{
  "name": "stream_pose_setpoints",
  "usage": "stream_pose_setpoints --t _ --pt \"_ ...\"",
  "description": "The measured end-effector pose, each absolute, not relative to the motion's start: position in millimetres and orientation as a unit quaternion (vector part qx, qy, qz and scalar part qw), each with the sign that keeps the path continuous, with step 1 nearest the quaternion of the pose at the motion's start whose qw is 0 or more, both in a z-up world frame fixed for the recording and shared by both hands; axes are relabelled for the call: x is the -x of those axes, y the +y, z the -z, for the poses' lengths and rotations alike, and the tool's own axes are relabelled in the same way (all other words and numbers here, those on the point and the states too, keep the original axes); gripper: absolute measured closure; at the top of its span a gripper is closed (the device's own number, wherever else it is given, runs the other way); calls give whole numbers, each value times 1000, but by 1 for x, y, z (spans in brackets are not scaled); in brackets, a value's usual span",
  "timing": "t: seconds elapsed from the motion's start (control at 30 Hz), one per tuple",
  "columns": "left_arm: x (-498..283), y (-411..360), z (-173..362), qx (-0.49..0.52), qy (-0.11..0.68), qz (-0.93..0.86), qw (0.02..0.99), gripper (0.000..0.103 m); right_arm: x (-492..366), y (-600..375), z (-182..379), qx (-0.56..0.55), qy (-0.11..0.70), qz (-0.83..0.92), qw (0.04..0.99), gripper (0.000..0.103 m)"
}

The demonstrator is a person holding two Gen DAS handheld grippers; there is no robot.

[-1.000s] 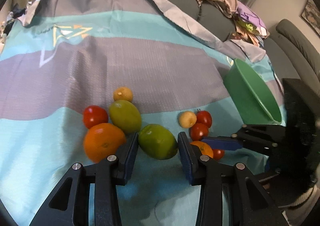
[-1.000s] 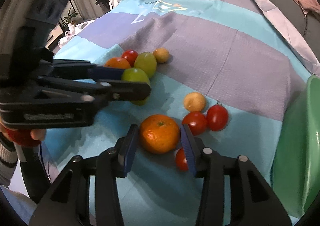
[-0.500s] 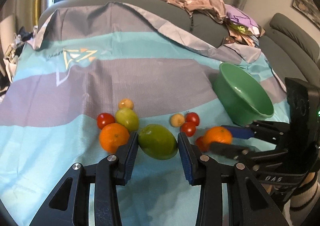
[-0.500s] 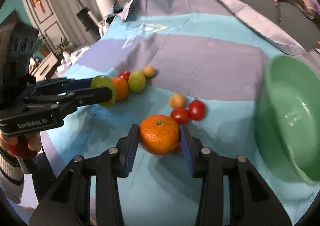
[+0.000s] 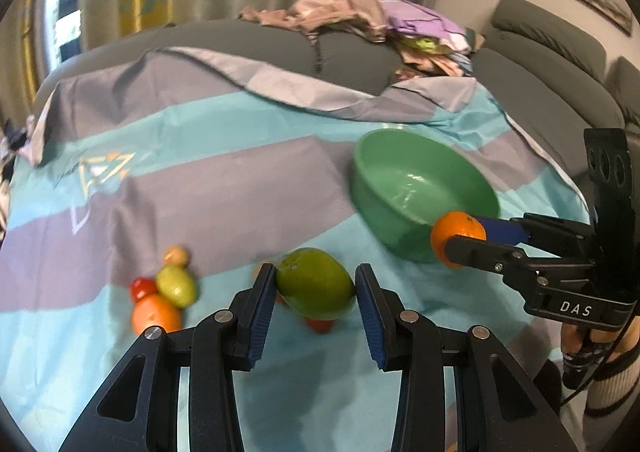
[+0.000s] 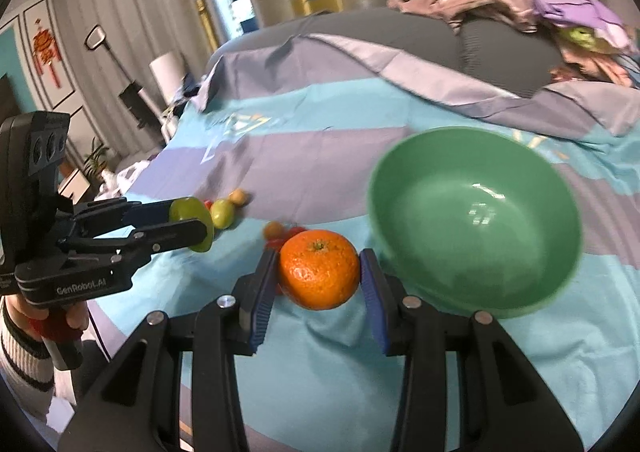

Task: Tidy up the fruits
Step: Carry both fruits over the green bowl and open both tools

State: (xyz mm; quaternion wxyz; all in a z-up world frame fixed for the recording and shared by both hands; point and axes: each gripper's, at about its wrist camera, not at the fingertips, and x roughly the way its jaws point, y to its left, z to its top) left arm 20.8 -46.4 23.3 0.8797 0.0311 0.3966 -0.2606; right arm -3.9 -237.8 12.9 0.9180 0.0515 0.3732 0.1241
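Left gripper point(image 5: 316, 288) clamped on green mango point(image 5: 315, 283), pads on both flanks, fruit lifted off the striped bedsheet point(image 5: 224, 192). Same grip seen from right wrist view: left gripper point(image 6: 192, 222), mango point(image 6: 191, 217) pinched at the finger ends, out to the left of the right tool.

Right gripper point(image 6: 319, 275) clamped on orange point(image 6: 319, 269), stem end up, seated between the blue pads, held above the sheet point(image 6: 320, 148). From left wrist view: right gripper point(image 5: 460, 234) in from the right, orange point(image 5: 457, 237) at its tips, overlapping the near rim of the green bowl point(image 5: 404, 176); over or in front of the rim, cannot tell.

Green bowl point(image 6: 520, 288) ahead and right of the right gripper, just beside the orange, tilted toward camera, blurred. Ahead and right of the left gripper too.

Remaining fruit on the sheet, left of and below the left gripper: second orange point(image 5: 155, 315), smaller green mango point(image 5: 176, 286) touching it, red tomato point(image 5: 142, 288), small yellowish fruit point(image 5: 176, 255) behind. Red tomato point(image 5: 319, 325) partly hidden under the held mango. More tomatoes point(image 6: 290, 234) and a small yellow-orange fruit point(image 6: 274, 229) just beyond the right gripper's orange.

Pile of clothes point(image 5: 360, 18) far ahead, on the grey sofa back point(image 5: 248, 40).
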Motion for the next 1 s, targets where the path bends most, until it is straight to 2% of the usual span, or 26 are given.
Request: stream_pose_setpoints --t 0.27,0.6,1.0 --pt "-32 -97 -31 -52 378 305 873 63 11 -284 -18 -67 355 -67 930 62" --pt "-59 -162 -13 -69 386 344 853 63 -4 -320 -5 -69 362 -15 930 61" --pt "-63 -177 2 -109 397 331 849 63 -10 -325 10 -69 386 -4 920 59"
